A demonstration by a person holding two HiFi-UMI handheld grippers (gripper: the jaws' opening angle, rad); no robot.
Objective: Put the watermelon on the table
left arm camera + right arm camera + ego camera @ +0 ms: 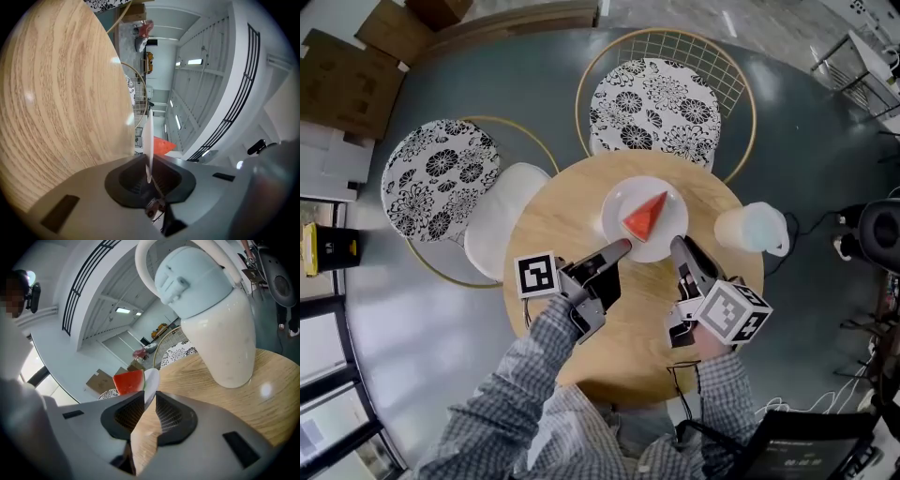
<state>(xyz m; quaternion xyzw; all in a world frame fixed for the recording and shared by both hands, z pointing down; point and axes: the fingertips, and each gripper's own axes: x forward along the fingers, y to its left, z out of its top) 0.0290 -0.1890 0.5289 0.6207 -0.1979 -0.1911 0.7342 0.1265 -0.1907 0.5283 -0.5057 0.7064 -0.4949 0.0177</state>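
Note:
A red watermelon wedge (645, 217) lies on a white plate (623, 202) at the far side of the round wooden table (581, 328). My left gripper (622, 247) is shut on the plate's near-left rim. My right gripper (677, 244) is shut on the near-right rim. In the left gripper view the plate (149, 136) runs edge-on into the left gripper (149, 161), with the wedge (164, 145) behind it. The right gripper view shows the plate rim (151, 378) pinched in the right gripper (149, 397), and the wedge (129, 381) to its left. Whether the plate rests on the table or hangs just above it I cannot tell.
A pale white jug (752, 228) with a handle stands at the table's right edge, close to my right gripper; it looms large as the jug (215, 319) in the right gripper view. Two wire chairs with floral cushions (654, 103) (439, 176) stand beyond the table.

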